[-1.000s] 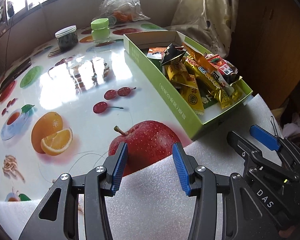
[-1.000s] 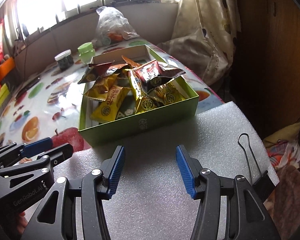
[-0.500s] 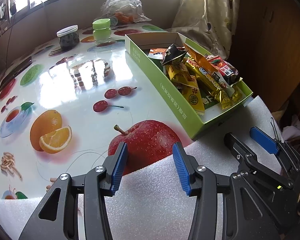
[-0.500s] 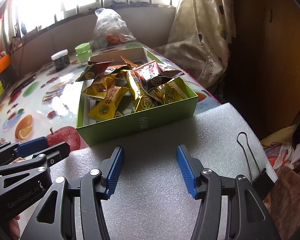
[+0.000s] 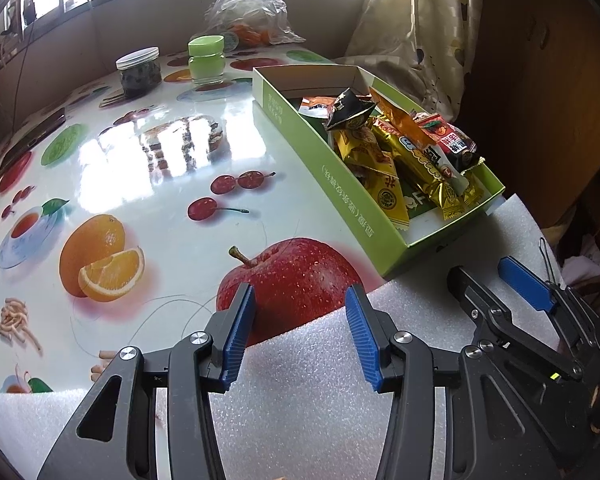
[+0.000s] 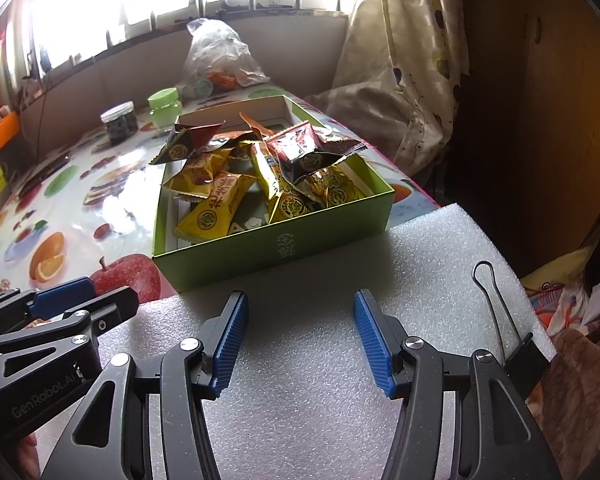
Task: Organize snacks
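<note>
Right wrist view: the right gripper (image 6: 298, 340) is held over a white foam sheet (image 6: 308, 392), its jaws apart with nothing between them. The snack packets (image 6: 260, 172) are seen piled in a green box (image 6: 276, 244) just beyond the fingertips, on a fruit-print tablecloth (image 5: 140, 184). The left gripper (image 5: 300, 334), likewise parted and empty, is placed beside the box's near corner, over the foam's edge.

Lived-in home: fruit-print tablecloth (image 5: 148, 184), jars (two) (image 5: 138, 70), patterned curtain (image 6: 404, 60) by window.
</note>
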